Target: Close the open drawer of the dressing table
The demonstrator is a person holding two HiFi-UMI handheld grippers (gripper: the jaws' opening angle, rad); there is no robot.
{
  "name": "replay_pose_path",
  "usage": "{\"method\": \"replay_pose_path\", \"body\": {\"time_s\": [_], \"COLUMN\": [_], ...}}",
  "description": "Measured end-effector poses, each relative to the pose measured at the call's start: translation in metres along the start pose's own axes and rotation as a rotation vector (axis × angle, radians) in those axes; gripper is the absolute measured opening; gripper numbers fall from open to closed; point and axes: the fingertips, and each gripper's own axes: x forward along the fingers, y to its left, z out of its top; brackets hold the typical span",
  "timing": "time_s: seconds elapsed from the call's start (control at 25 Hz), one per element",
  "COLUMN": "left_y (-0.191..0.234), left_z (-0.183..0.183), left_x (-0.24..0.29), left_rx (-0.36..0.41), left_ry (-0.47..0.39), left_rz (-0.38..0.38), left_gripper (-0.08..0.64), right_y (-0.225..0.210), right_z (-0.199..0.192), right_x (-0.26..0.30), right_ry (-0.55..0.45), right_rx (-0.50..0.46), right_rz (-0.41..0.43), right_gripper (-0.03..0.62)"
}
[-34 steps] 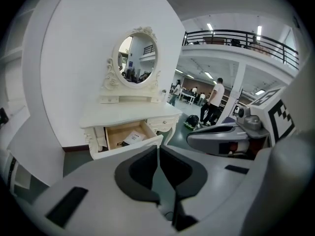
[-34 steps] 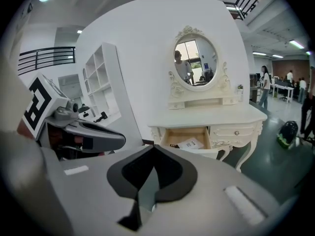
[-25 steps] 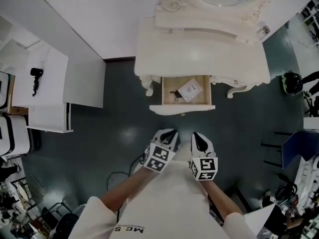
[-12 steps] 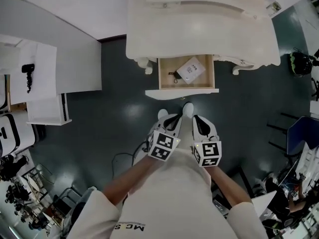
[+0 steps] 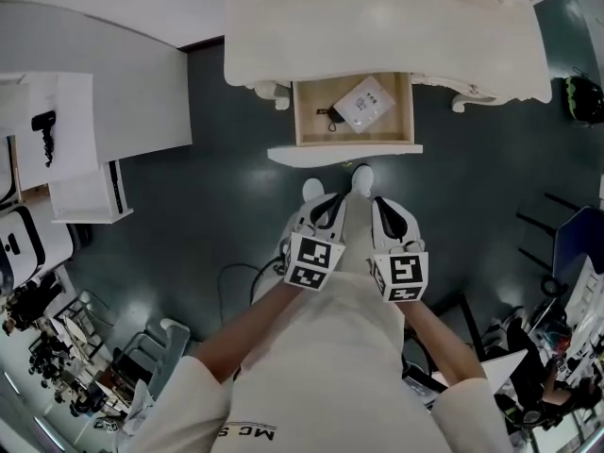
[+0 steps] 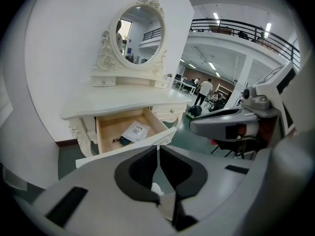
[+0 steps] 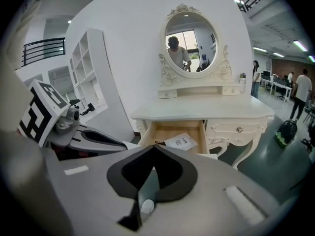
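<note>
The cream dressing table (image 5: 377, 26) stands at the top of the head view. Its middle drawer (image 5: 307, 111) is pulled out, the front panel (image 5: 344, 154) nearest me. Inside lie a white packet (image 5: 363, 102) and a small dark item (image 5: 330, 114). My left gripper (image 5: 327, 208) and right gripper (image 5: 381, 211) hang side by side just short of the panel, both shut and empty. The left gripper view shows the drawer (image 6: 110, 129) beyond the left gripper (image 6: 158, 149). In the right gripper view the packet (image 7: 181, 141) lies past the right gripper (image 7: 153, 147).
A white shelf unit (image 5: 85, 149) with a black handheld device (image 5: 42, 125) stands at left. A dark bag (image 5: 585, 97) and a blue chair (image 5: 580, 243) are at right. A cable (image 5: 241, 281) lies on the floor. An oval mirror (image 7: 191, 41) tops the table.
I have come closer to the table. Both grippers have moved forward toward the drawer's front panel, still shut. The drawer stays open.
</note>
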Motion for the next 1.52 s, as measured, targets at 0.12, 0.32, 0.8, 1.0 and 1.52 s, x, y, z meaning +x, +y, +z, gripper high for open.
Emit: {"method": "replay_pose_path", "body": {"time_s": [0.12,0.32,0.8,1.0,1.52], "left_y": [0.01,0.024,0.051,0.058,0.076], "left_z": [-0.004,-0.015,-0.038,-0.049,-0.068], "left_x": [0.008,0.021,0.046,0.058,0.077], "left_rx": [-0.028,-0.072,-0.139,-0.145,-0.174], "left_ry": [-0.012,-0.018,0.001,0.032,0.058], "left_rz": [0.037,0.066,0.13,0.146,0.195], "left_gripper": [0.023,0.023,0.023,0.023,0.023], "right_y": [-0.006,-0.011,-0.012,-0.007,-0.009], "right_z": [-0.003,-0.01,-0.035,-0.04,-0.045], "right_x": [0.007,0.018,0.04,0.047,0.061], "right_ry": [-0.002,0.002,0.037,0.044,0.043], "right_rx": [0.008,0.014,0.018,0.031,0.051], "right_rz": [-0.002,-0.006,0.009,0.011,0.013], "right_gripper": [0.0,0.0,0.0,0.0,0.0]}}
